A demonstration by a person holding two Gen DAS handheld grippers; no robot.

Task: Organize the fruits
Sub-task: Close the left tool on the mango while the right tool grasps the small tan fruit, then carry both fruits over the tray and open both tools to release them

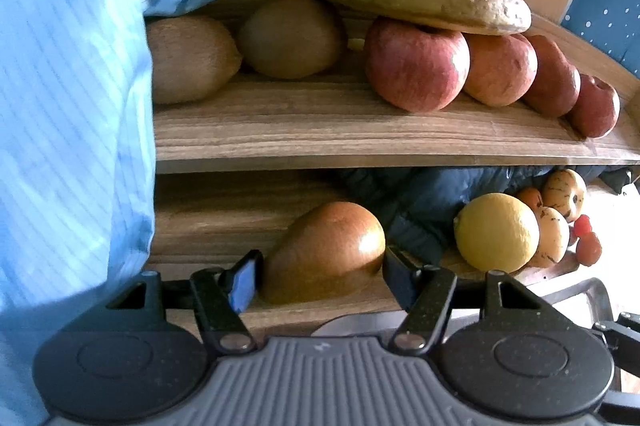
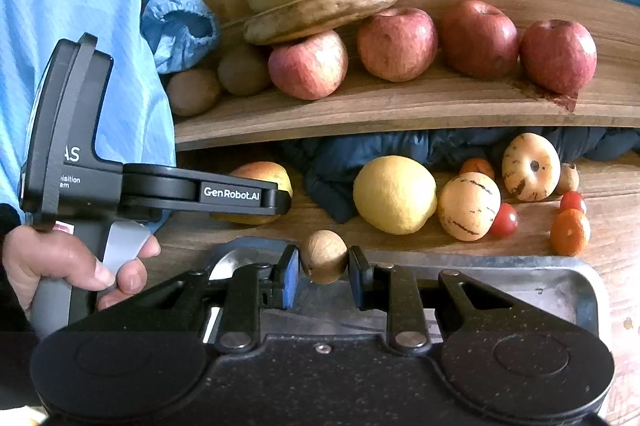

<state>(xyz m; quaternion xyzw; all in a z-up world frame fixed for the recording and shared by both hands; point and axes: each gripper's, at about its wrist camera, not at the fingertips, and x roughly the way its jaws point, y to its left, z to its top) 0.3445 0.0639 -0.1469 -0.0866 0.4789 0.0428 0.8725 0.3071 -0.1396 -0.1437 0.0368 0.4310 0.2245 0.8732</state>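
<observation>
Left tool (image 1: 320,276): fingers astride pear (image 1: 326,252) on lower shelf (image 1: 224,214), contact unclear | Right tool (image 2: 323,276): closed on kiwi (image 2: 323,256) above tray (image 2: 560,286) | Step: sorting | Next: carry kiwi to upper-shelf kiwis (image 2: 218,79).

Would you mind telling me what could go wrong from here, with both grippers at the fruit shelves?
1. The left gripper brackets the pear, which lies on its side; a clamp on that tapered body may squeeze it out.
2. The right gripper holds a small brown kiwi by its sides above the metal tray; it could slip.
3. The bananas lean on an apple; a nudge there might topple them.
</observation>
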